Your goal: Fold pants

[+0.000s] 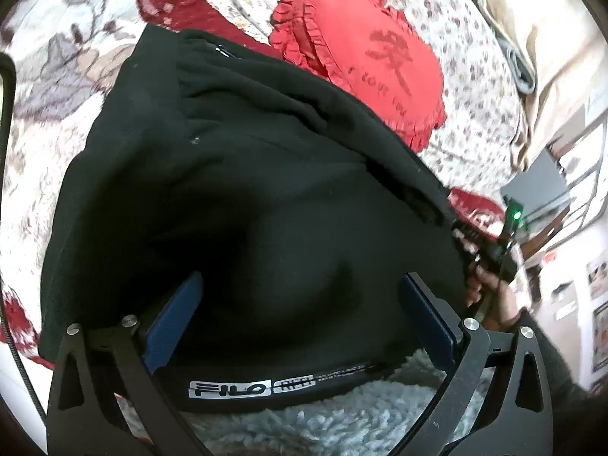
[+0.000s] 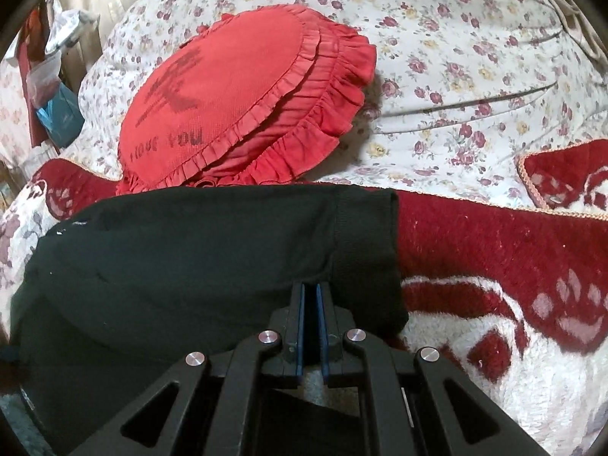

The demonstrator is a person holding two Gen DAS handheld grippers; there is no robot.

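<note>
Black pants [image 1: 235, 174] lie on the red and white blanket, filling most of the left wrist view, with a silver label [image 1: 250, 383] at the near edge. My left gripper [image 1: 300, 285] is open, its blue pads wide apart over the near fabric. In the right wrist view the pants [image 2: 190, 250] end in a ribbed cuff [image 2: 364, 243]. My right gripper [image 2: 312, 288] is shut on the near edge of the pants by that cuff. The right gripper also shows in the left wrist view [image 1: 494, 254] at the pants' right edge.
A red frilled round cushion [image 2: 235, 102] lies just beyond the pants, also in the left wrist view [image 1: 372, 60]. A floral quilt [image 2: 475, 57] covers the bed behind. The red and white blanket [image 2: 494, 266] spreads to the right. Shelves and clutter [image 1: 570, 197] stand at the far right.
</note>
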